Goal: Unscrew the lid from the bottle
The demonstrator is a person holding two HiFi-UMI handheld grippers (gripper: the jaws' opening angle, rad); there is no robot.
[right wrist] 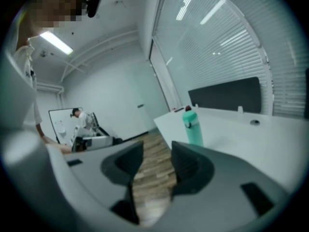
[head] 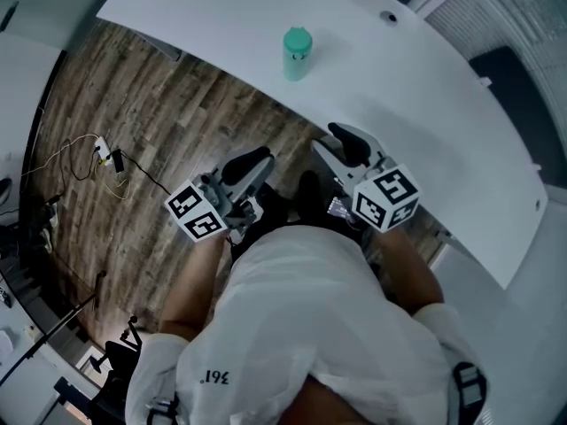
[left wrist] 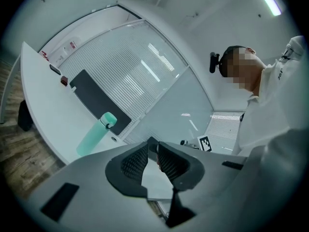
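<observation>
Left tool [left wrist: 153, 149] barely apart, empty; right tool [right wrist: 157, 150] wider, empty; bottle [head: 297, 54] untouched

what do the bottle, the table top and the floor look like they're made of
Bottle: matt mint-green body, even colour, not see-through; painted metal or plastic, cannot tell which. Table top: smooth, plain white, likely laminate or painted board. Floor: grey-brown planks with grain, wood or wood-look vinyl.
</observation>
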